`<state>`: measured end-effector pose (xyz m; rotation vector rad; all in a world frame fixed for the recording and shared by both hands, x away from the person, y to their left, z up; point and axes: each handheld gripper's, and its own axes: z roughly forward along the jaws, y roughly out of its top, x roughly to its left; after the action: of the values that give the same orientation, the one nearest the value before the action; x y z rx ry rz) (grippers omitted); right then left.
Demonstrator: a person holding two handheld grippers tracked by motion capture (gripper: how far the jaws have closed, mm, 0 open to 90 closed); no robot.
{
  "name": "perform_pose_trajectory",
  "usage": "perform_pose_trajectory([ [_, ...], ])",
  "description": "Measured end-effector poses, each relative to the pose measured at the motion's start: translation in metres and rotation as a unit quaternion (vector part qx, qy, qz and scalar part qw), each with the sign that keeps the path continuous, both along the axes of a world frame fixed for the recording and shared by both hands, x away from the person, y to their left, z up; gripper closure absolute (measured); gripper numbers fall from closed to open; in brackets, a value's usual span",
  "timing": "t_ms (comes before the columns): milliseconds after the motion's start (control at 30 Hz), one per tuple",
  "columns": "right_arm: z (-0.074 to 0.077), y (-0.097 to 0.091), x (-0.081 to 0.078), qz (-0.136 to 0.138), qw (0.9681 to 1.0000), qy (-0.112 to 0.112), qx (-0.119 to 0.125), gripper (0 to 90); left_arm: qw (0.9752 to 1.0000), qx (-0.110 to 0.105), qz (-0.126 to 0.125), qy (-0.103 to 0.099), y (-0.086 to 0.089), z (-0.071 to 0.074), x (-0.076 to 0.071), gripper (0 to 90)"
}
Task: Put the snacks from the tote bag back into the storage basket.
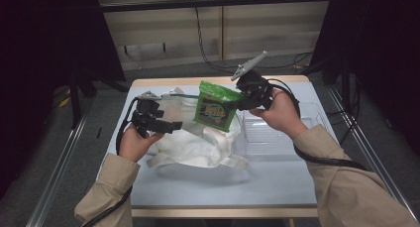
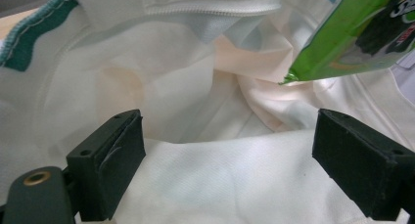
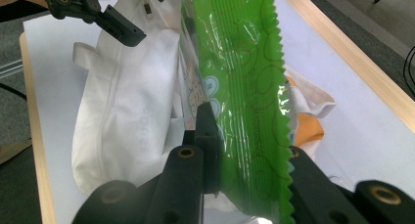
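Table (image 1: 277,187), pale blue-grey top with light wooden edging: bearing everything below, under both grippers.

White fabric tote bag (image 1: 198,142) with teal-trimmed rim, slack and crumpled: lying directly under and ahead of the left gripper (image 1: 166,127), mouth gaping toward it; handles trailing toward the person.

Clear rigid plastic tray (image 1: 267,138): just below the right gripper (image 1: 236,104), beside the bag.

Green glossy foil snack packet (image 1: 216,107) with serrated end seams: clamped at one edge in the right gripper, raised off the table, long axis hanging downward; lower corner poised just above the bag's mouth, up and to the right in the left gripper view (image 2: 342,43).

Right gripper: clenched on the packet's edge, nearer of the two to it.

Left gripper: released, jaws spread wide over the bag's cloth, nothing pinched.

Judgement: downward lowering into the mouth next; loose folds of cloth likely obstruction.
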<state>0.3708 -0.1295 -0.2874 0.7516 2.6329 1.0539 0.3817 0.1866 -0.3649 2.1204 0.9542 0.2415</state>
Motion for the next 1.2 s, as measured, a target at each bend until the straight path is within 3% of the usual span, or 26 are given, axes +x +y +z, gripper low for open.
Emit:
perform_pose_trajectory([
  [100, 0.003, -0.004, 0.000, 0.003, 1.0000, 0.003, -0.001, 81.2, 1.0000, 0.001, -0.001, -0.002, -0.004, -0.002, -0.002, 10.6],
  [133, 0.004, -0.005, 0.000, 0.006, 1.0000, 0.003, -0.005, 81.2, 0.9998, 0.010, -0.014, 0.001, -0.004, -0.003, -0.003, 10.3],
  [767, 0.010, -0.033, -0.009, 0.014, 0.9996, 0.012, -0.021, 81.1, 0.9997, -0.008, -0.023, 0.004, -0.019, -0.022, -0.011, 7.9],
  [1000, 0.014, -0.047, -0.013, 0.011, 0.9996, 0.010, -0.024, 81.1, 0.9996, 0.003, -0.027, -0.001, -0.020, -0.023, -0.010, 7.0],
  [1200, 0.015, -0.065, -0.019, 0.005, 0.9997, 0.005, -0.024, 81.0, 0.9993, -0.006, -0.036, -0.007, -0.023, -0.021, -0.010, 6.5],
])
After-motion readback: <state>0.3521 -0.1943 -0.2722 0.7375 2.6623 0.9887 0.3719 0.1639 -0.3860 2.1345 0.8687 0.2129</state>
